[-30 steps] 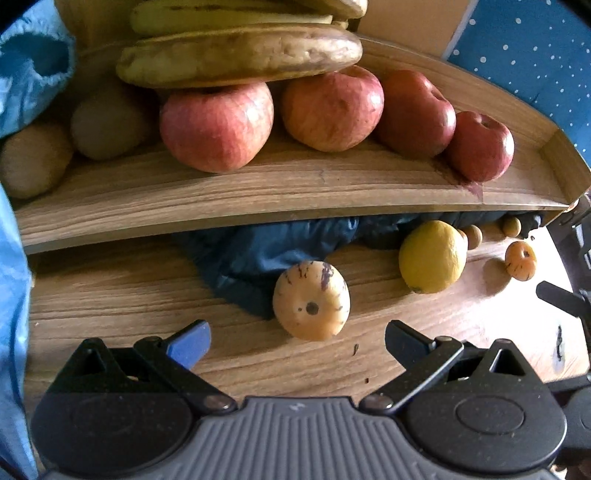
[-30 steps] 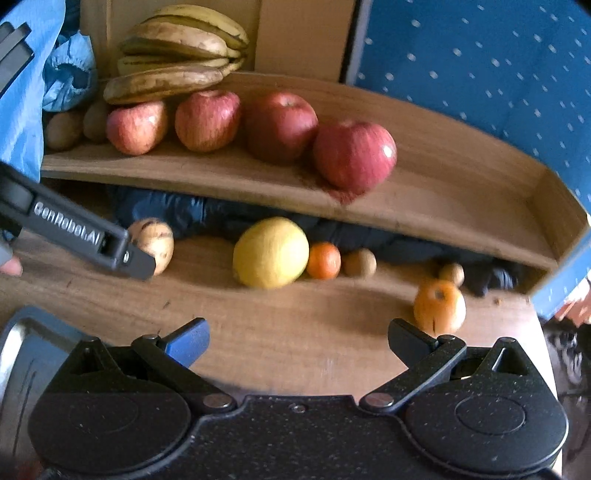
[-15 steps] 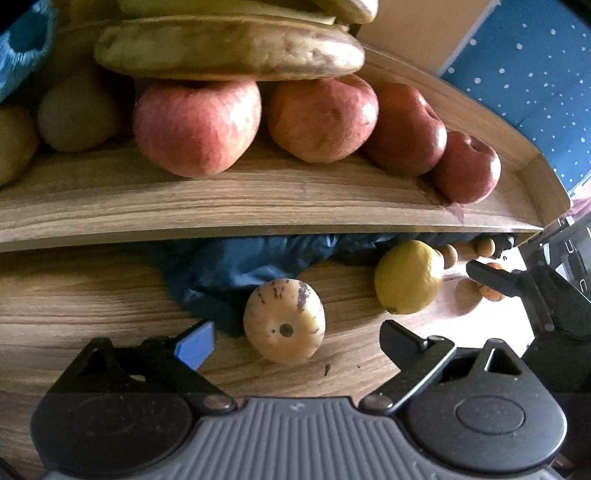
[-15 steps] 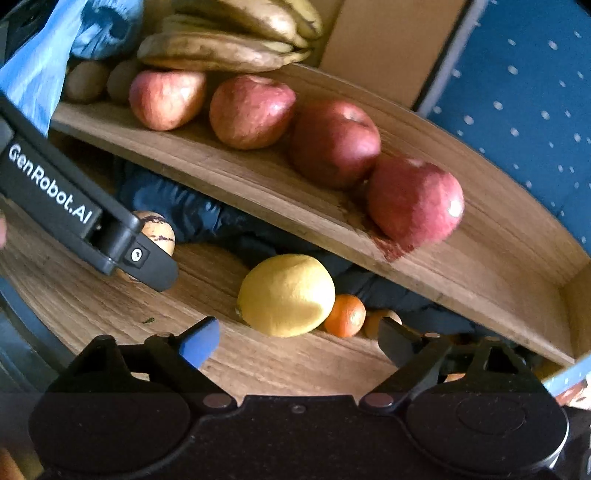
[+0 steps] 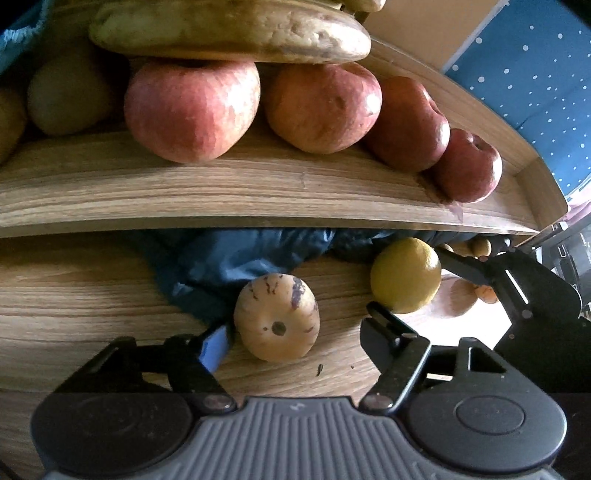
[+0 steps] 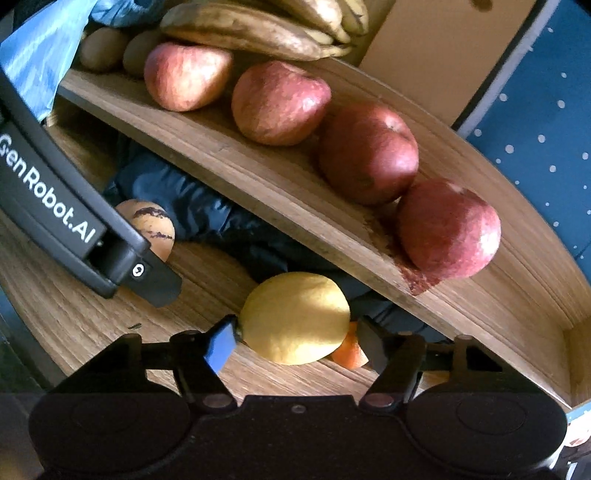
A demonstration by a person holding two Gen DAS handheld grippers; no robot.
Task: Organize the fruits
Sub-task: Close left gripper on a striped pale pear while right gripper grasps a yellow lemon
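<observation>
I am working two grippers at once, and each has a fruit between its fingers.

Closest to me, my left gripper (image 5: 295,328) sits around the spotted pale fruit (image 5: 276,317) on the wooden table (image 5: 74,295). Its jaws have just been closing. The blue finger seems to touch the fruit on one side, but the black finger is apart from it, so the fruit is between the jaws and not squeezed yet. My right gripper (image 6: 295,343) sits around the lemon (image 6: 295,317). Its jaws have just been closing too. The blue finger touches the lemon. The black finger is near it, but the lemon and a small orange fruit (image 6: 349,349) hide that spot, so I cannot tell if it presses.

Farther back is the wooden shelf (image 5: 258,192). Four red apples (image 6: 369,151) stand there in a row. Bananas (image 6: 258,26) lie above them, and brown round fruits (image 6: 99,48) sit at the far end. I think that part of the job is done. The spotted fruit, the lemon and the small orange and brown ones on the table are still left to sort, so I guess we are past the middle.

The left view shows both fingers around the spotted fruit and the gap on one side. The right view hides most of that fruit behind the left gripper's arm. The right view shows the small orange fruit right behind the lemon, and the blue bag (image 6: 44,48) by the shelf end.
</observation>
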